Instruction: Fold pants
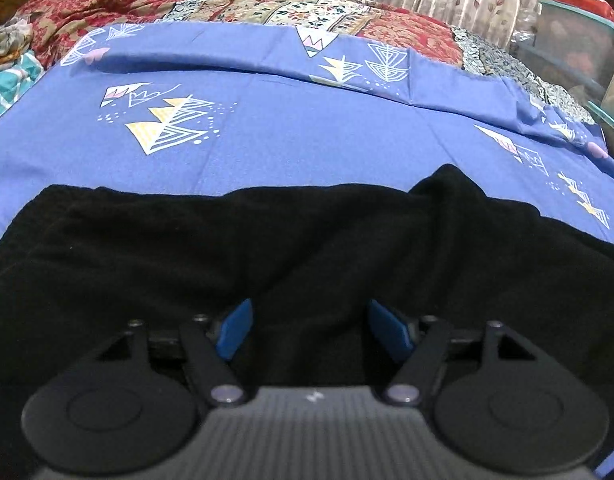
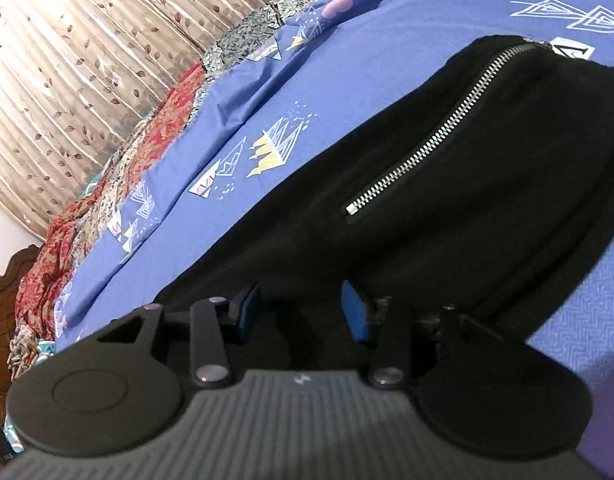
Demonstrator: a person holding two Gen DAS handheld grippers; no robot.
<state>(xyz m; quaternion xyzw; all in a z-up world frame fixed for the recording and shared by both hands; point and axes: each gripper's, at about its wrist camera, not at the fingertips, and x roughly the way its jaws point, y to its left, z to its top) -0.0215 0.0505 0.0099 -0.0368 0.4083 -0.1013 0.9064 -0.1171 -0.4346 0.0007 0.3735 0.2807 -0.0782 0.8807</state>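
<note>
- The black pants (image 1: 267, 248) lay flat on a blue sheet (image 1: 307, 140) printed with white and yellow triangle shapes, spread over a bed.
- In the left wrist view the pants stretched across the near part of the sheet from edge to edge, with one small peak of cloth standing up on the far edge toward the right.
- The left gripper (image 1: 309, 334) hung over the pants, its blue pads (image 1: 237, 332) well apart with only dark cloth showing in the gap below them; whether the pads touched the cloth could not be told, and nothing was pinched between them.
- In the right wrist view the pants (image 2: 427, 184) showed a silver zipper (image 2: 443, 128) running slantwise across the cloth, closed along its length.
- The right gripper (image 2: 303, 312) stood over the near edge of the pants, its blue pads (image 2: 357, 314) parted about halfway, with no cloth gripped between them.
- Beyond the sheet lay a red and tan flowered blanket (image 1: 107, 4), bunched along the far side of the bed.
- A pale curtain (image 2: 67, 60) with small leaf prints hung behind the bed.
- A carved dark wooden bed frame (image 2: 3, 280) showed at the left edge of the right wrist view.
</note>
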